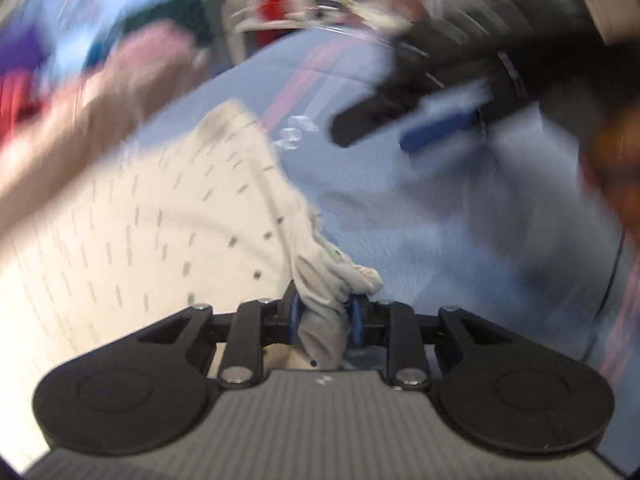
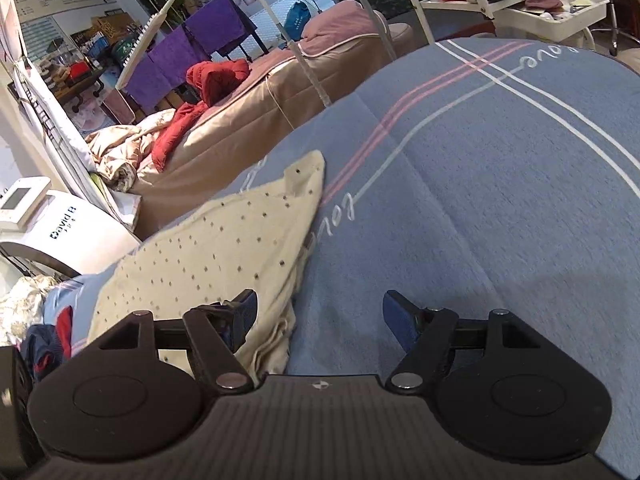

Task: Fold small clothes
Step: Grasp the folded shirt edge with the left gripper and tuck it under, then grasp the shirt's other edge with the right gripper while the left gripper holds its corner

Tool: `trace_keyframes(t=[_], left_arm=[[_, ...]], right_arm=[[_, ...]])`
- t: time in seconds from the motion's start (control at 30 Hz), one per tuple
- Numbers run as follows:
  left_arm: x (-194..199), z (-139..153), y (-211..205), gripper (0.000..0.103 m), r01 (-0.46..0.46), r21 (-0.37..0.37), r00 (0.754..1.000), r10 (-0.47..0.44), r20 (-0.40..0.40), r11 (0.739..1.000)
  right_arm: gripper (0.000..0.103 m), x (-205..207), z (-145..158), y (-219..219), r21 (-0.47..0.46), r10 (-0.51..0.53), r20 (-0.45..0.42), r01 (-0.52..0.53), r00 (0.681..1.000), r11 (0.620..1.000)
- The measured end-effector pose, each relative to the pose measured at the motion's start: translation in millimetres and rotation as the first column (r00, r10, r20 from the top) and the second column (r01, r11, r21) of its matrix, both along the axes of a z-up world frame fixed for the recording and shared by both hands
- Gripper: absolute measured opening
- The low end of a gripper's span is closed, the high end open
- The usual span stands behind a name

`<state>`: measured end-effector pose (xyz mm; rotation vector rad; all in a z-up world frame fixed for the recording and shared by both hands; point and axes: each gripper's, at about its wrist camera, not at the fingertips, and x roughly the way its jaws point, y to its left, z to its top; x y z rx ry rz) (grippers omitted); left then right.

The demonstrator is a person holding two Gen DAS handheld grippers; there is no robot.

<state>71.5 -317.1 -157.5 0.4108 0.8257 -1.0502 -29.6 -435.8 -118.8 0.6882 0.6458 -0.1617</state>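
The cream dotted garment (image 1: 132,240) lies spread on the blue striped bedcover (image 1: 460,232), running away ahead and to the left of your left claw (image 1: 326,316). That claw is pinched tight on a bunched corner of it: the cloth is squeezed between the blue pads (image 1: 357,320) and hangs in a twist below them.

From the right wrist view, the same garment (image 2: 224,252) sits ahead and left of your right claw (image 2: 320,312), which stands wide open and holds nothing; its left finger hovers over the near edge of the cloth, while the right finger is above bare bedcover (image 2: 500,184).

You look to be in the first fold, with one corner taken and the other not yet. The left view is badly smeared, so how flat the cloth lies is hard to judge. Next, you probably need the right claw on the near edge just beside it, then both corners carried together across the garment, keeping the cloth taut so it doesn't wrinkle.
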Motion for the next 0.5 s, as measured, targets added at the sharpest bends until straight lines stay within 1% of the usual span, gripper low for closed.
trace_keyframes(t=[0.03, 0.07, 0.13, 0.2, 0.23, 0.3, 0.37, 0.4, 0.47, 0.5], left_arm=[[14.1, 0.5, 8.5, 0.020, -0.056, -0.033, 0.995, 0.053, -0.081, 0.998], [24.0, 1.4, 15.3, 0.019, -0.092, -0.045, 0.990, 0.087, -0.108, 0.995], [31.7, 3.7, 22.1, 0.019, -0.097, -0.043, 0.992, 0.093, -0.088, 0.994], [38.8, 5.1, 28.6, 0.019, -0.110, -0.066, 0.986, 0.101, -0.130, 0.992], [40.7, 5.9, 30.0, 0.019, -0.117, -0.071, 0.984, 0.106, -0.142, 0.991], [38.1, 5.6, 30.9, 0.019, -0.116, -0.069, 0.986, 0.106, -0.127, 0.991], [31.7, 4.8, 32.0, 0.019, -0.114, -0.073, 0.985, 0.103, -0.137, 0.991], [32.4, 4.0, 31.4, 0.019, -0.111, -0.074, 0.985, 0.100, -0.143, 0.991], [25.0, 1.2, 31.6, 0.021, -0.091, -0.060, 0.988, 0.082, -0.131, 0.994], [23.1, 0.1, 29.5, 0.029, -0.081, -0.056, 0.991, 0.074, -0.115, 0.995]], right_arm=[[0.103, 10.4, -2.2, -3.7, 0.046, 0.014, 0.004, -0.014, 1.000, 0.999], [0.103, 21.6, -5.2, -7.5, 0.102, 0.013, 0.005, -0.014, 1.000, 0.995], [0.103, 42.6, -12.6, -13.7, 0.200, 0.014, 0.003, -0.014, 1.000, 0.980], [0.103, 61.3, -20.1, -18.2, 0.266, 0.000, -0.013, 0.004, 1.000, 0.964], [0.103, 72.6, -26.7, -20.7, 0.309, 0.004, -0.036, 0.008, 0.999, 0.951], [0.103, 86.2, -37.5, -23.9, 0.362, -0.035, -0.087, 0.064, 0.996, 0.930], [0.103, 95.0, -44.6, -26.4, 0.432, -0.048, -0.070, 0.074, 0.996, 0.899], [0.103, 97.9, -45.7, -25.8, 0.450, -0.058, -0.068, 0.082, 0.996, 0.889], [0.103, 105.2, -46.1, -21.9, 0.454, -0.042, -0.073, 0.071, 0.996, 0.888], [0.103, 109.2, -46.8, -19.6, 0.452, -0.024, -0.070, 0.054, 0.997, 0.891]])
